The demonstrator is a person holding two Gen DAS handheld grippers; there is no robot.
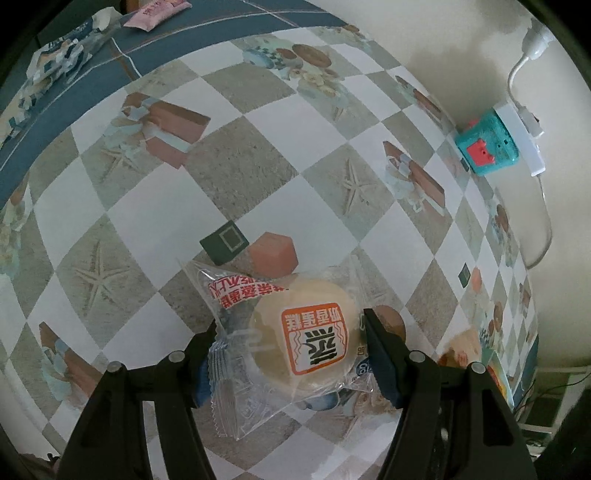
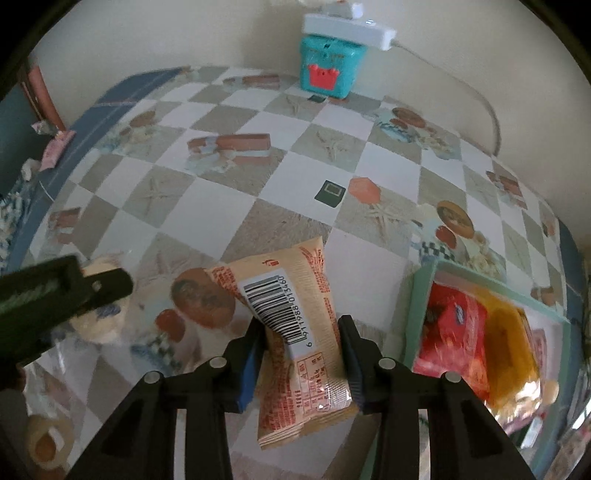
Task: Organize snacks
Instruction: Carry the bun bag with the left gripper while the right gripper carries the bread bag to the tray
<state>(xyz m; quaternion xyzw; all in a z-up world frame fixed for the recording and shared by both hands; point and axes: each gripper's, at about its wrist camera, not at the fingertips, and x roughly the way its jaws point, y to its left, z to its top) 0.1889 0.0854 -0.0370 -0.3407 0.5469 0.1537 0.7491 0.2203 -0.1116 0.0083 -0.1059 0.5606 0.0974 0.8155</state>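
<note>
While our left tongs (image 1: 291,332) close on a clear-wrapped round cake (image 1: 303,339), both black fingers press the packet's sides, and it sits between them above the checkered worktop (image 1: 155,206). The cake is pale, with an orange-and-white label facing up, and the crinkled seam of its wrapper sticks out toward the near left. Whether the packet rests on the cloth or hangs just above it, we cannot tell.

Our right tongs (image 2: 301,325) are clamped on a peach-coloured snack packet (image 2: 295,332), barcode side up, with its far end reaching out past the fingertips over the worktop. Just to the right of that packet stands a pale green tray (image 2: 417,306), holding a red packet (image 2: 454,332) and a yellow packet (image 2: 513,347) side by side.

In the right wrist view, the left tongs show at the left edge, with the pale cake beside them. At the far side, against the wall, sits a teal box (image 2: 328,66) with a red shape on its front, under a white power strip (image 2: 347,29). A pink packet (image 1: 155,11) lies on the blue border at the far left.
</note>
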